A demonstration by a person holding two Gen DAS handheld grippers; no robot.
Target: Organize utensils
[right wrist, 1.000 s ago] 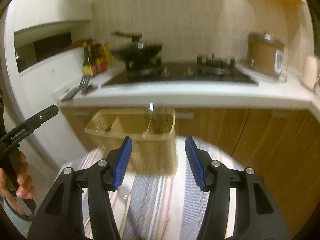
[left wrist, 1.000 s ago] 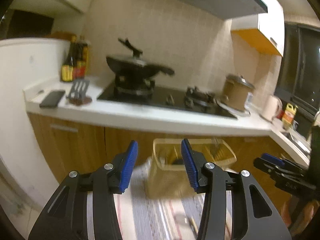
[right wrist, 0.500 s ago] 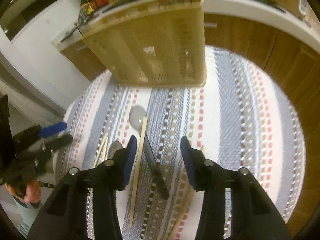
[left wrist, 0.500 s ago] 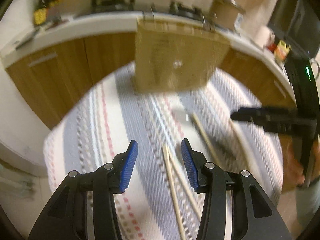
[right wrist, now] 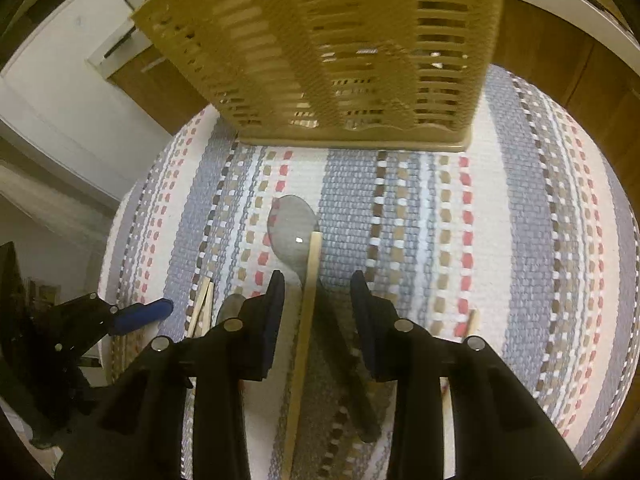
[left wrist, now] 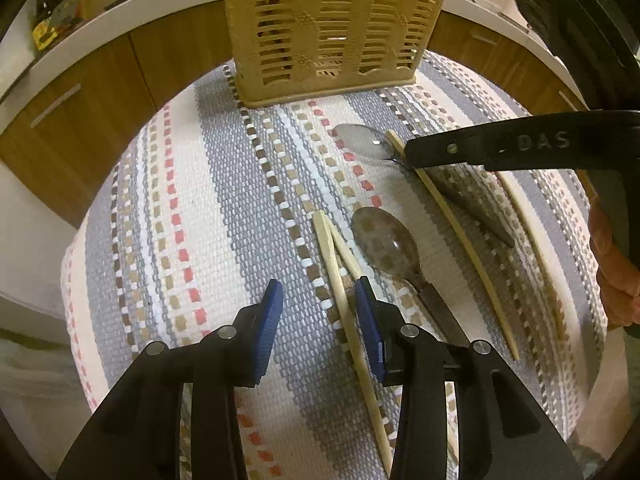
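Both grippers have dropped from facing the stove to the striped cloth, jaws closing but still apart. Left gripper straddles a chopstick; right gripper straddles another chopstick beside a spoon. Basket waits at upper centre. Next: pinch, lift.

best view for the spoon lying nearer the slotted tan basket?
Left wrist: the farther metal spoon shows bowl and dark handle, though the right gripper's arm crosses its neck. Right wrist shows its bowl clearly, with the handle running under that gripper.

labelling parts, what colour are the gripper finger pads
Blue pads, clearest in the left wrist view.
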